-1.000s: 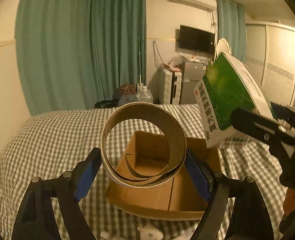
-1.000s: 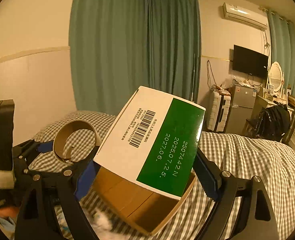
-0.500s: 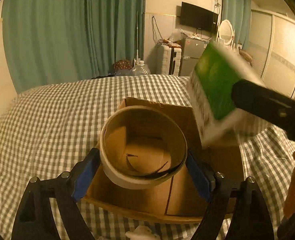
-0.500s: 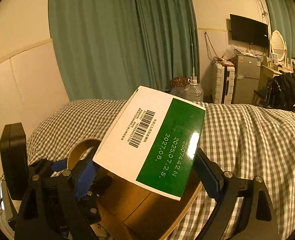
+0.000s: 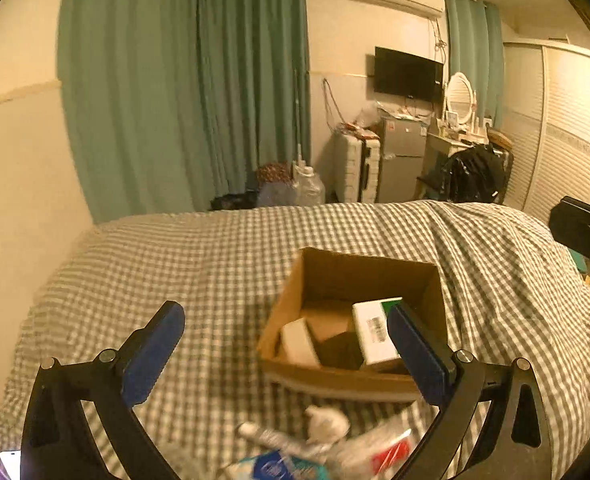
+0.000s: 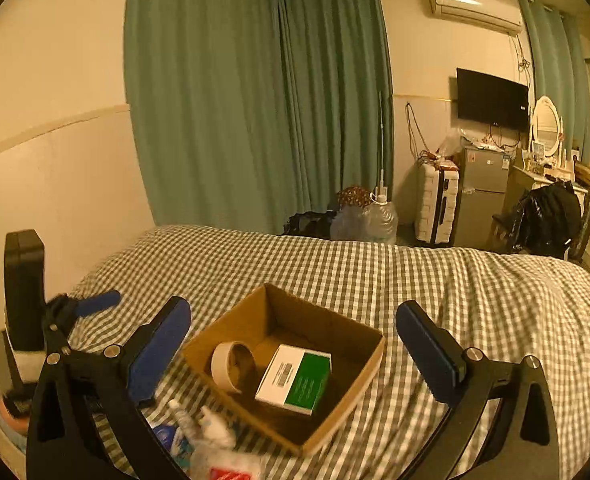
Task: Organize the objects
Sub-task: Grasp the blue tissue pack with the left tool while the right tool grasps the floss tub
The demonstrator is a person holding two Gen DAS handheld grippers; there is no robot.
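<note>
We see both tongs released, left gripper (image 5: 283,354), right gripper (image 6: 295,354), green-and-white box (image 6: 295,380) beside tape roll (image 6: 233,366) in cardboard box (image 6: 369,364)

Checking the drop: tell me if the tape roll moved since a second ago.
Yes. The tape roll left the left gripper and went down into the cardboard box.

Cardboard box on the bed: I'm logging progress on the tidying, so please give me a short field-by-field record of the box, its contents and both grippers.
surface: checked bedspread
container: open cardboard box, resting on the bedspread
item 1 in box: tape roll, on its edge, left side
item 2 in box: green and white carton, lying tilted, right of the roll
left gripper: jaws open, holding nothing
right gripper: jaws open, holding nothing
not yet boxed: blurred small items on the bed by the near side of the box
</note>
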